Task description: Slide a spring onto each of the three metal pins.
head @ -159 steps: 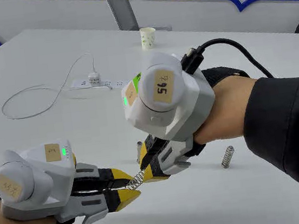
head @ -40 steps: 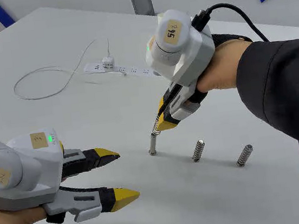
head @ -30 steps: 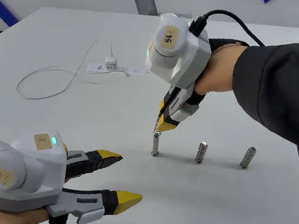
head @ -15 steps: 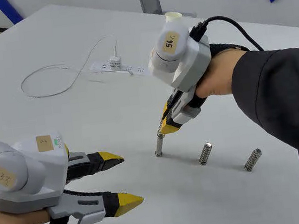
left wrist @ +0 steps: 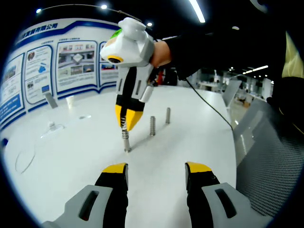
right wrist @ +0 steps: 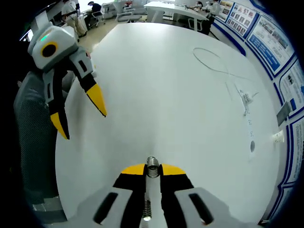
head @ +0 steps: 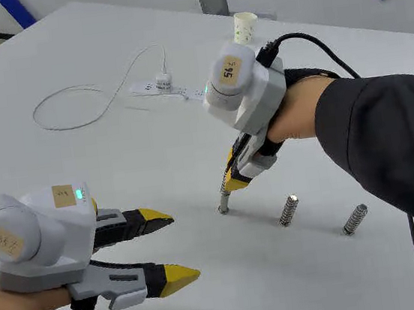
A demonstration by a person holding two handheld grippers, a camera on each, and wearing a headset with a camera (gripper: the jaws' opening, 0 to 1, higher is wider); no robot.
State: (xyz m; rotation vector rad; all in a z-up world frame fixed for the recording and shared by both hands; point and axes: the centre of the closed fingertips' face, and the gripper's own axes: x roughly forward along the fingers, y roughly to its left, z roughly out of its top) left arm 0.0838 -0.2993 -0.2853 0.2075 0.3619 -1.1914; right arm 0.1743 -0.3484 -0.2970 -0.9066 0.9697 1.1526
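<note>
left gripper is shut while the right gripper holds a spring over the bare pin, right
No: the left gripper is open, jaws apart, in the head view. The right gripper does hold a spring over the bare pin.

We read one handwritten number, seemingly "56", on the tan sticker atop the right gripper, well back from its fingers. The left gripper carries stickers and the wall posters carry print, all illegible to us.
</note>
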